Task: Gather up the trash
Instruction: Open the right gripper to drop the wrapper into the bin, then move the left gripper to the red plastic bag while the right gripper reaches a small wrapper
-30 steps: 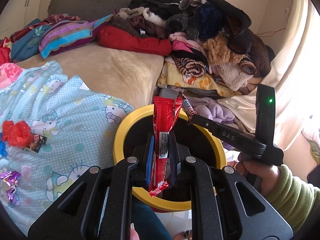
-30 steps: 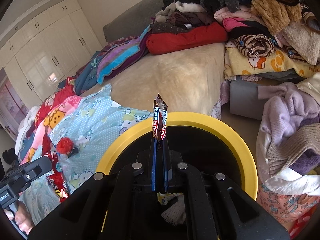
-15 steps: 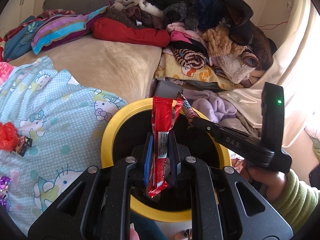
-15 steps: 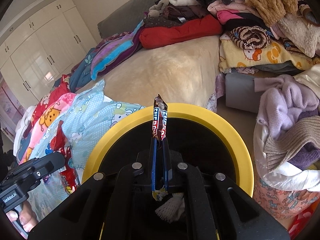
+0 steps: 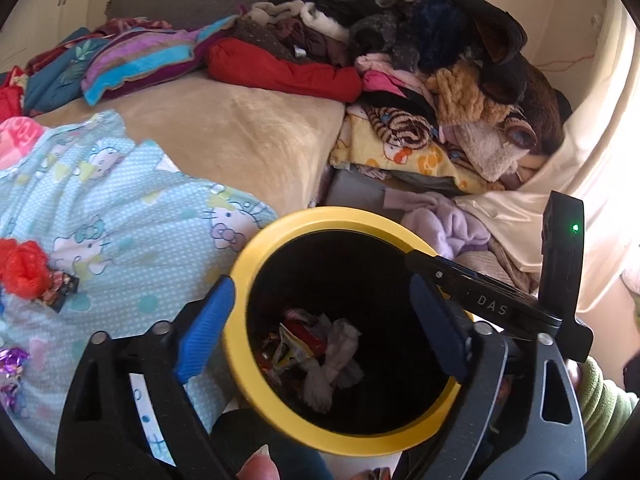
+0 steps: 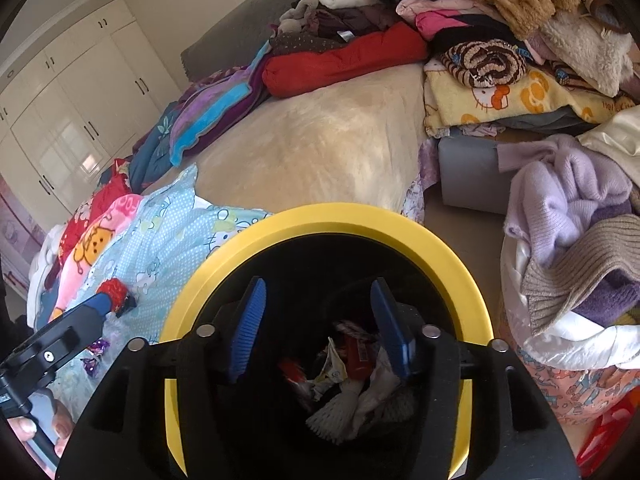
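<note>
Now both grippers' fingers (image 5: pixel 204 328) (image 6: pixel 250 332) open, empty, over the yellow-rimmed bin (image 5: pixel 256 240).

A yellow-rimmed bin (image 5: pixel 256 248) with a black interior holds red, yellow and white wrappers (image 5: pixel 296 344) at lower centre. Blue-padded black tongs (image 5: pixel 320 320) frame it. At left, a pale blue dotted blanket (image 5: pixel 120 208) with a cartoon-cat print carries a red crumpled wrapper (image 5: pixel 24 268); a beige bed cover (image 5: pixel 240 128) and a red garment (image 5: pixel 280 68) lie above.
</note>
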Action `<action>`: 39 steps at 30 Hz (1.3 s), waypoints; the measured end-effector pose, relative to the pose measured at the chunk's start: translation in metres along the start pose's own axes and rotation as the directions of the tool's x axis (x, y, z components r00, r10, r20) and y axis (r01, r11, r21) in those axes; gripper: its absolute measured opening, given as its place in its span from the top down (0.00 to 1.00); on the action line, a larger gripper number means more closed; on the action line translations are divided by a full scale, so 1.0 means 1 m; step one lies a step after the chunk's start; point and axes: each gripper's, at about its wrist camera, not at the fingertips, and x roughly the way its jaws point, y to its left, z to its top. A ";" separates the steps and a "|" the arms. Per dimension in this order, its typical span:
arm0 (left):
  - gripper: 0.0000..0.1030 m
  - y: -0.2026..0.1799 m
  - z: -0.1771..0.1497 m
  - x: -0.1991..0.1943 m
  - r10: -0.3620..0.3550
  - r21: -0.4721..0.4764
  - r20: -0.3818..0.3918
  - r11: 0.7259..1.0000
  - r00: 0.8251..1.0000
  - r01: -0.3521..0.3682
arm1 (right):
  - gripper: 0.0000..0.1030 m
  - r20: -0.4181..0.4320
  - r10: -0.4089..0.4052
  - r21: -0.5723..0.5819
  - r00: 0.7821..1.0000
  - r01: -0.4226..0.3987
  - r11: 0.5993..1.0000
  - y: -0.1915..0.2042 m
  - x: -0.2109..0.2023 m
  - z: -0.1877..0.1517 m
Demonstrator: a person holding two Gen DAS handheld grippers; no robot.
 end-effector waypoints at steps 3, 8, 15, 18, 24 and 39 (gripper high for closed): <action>0.14 0.005 -0.001 -0.010 0.019 -0.010 0.020 1.000 1.000 -0.019 | 0.43 0.016 0.004 -0.017 1.000 -0.004 1.000 0.005 -0.004 0.002; 0.12 0.015 -0.003 -0.027 0.054 -0.020 0.056 0.998 0.997 -0.053 | 0.38 0.052 0.026 -0.053 0.998 -0.023 0.998 0.020 -0.013 0.005; 0.12 0.029 -0.001 -0.049 0.094 -0.038 0.105 0.995 0.990 -0.090 | 0.33 0.079 0.060 -0.103 0.995 -0.052 0.993 0.047 -0.022 0.007; 0.12 0.036 -0.001 -0.058 0.115 -0.042 0.128 0.993 0.985 -0.111 | 0.32 0.086 0.081 -0.124 0.993 -0.070 0.990 0.058 -0.023 0.007; 0.12 0.052 0.002 -0.075 0.150 -0.067 0.168 0.988 0.974 -0.141 | 0.31 0.083 0.114 -0.163 0.990 -0.099 0.982 0.082 -0.024 0.003; 0.12 0.109 0.003 -0.104 0.237 -0.193 0.223 0.962 0.946 -0.195 | 0.31 0.054 0.171 -0.267 0.984 -0.151 0.952 0.147 -0.015 -0.012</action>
